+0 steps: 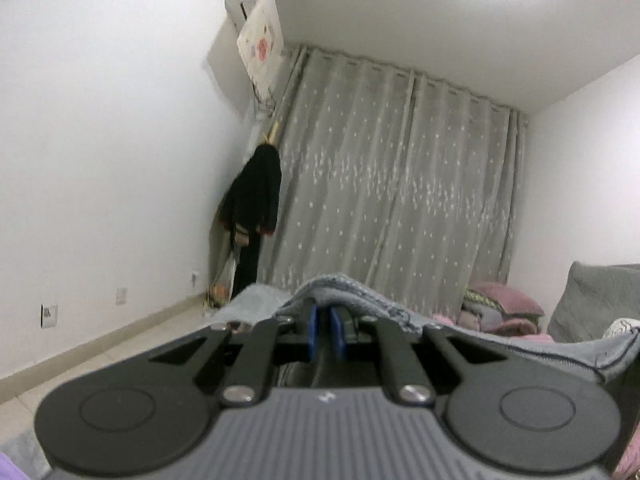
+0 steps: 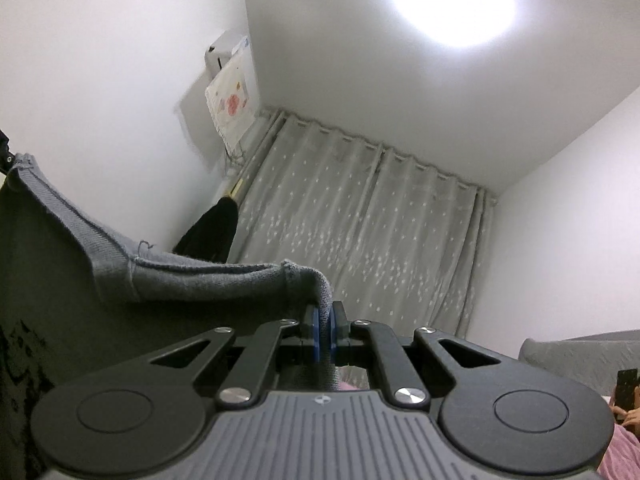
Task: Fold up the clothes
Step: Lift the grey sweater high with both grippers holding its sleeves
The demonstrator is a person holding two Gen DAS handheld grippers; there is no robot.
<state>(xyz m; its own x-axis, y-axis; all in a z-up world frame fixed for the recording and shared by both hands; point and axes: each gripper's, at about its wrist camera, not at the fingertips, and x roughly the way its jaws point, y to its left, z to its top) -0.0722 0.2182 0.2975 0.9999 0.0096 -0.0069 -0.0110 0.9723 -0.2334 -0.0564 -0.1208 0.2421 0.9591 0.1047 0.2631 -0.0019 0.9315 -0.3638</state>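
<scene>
Pinching grey knit garment between both fingers | left gripper clamped on ribbed hem draped over its tips | right gripper clamped on stitched edge, cloth stretching left, taut, dark-printed below.

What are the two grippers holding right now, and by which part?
Both hold the grey garment by its edge: right gripper and left gripper each pinch a fold of the hem.

Domestic bedroom or living room: white walls, full-width grey patterned curtain, wall air conditioner under a cloth cover, dark garment hanging in the corner, grey sofa, heaped bedding.
</scene>
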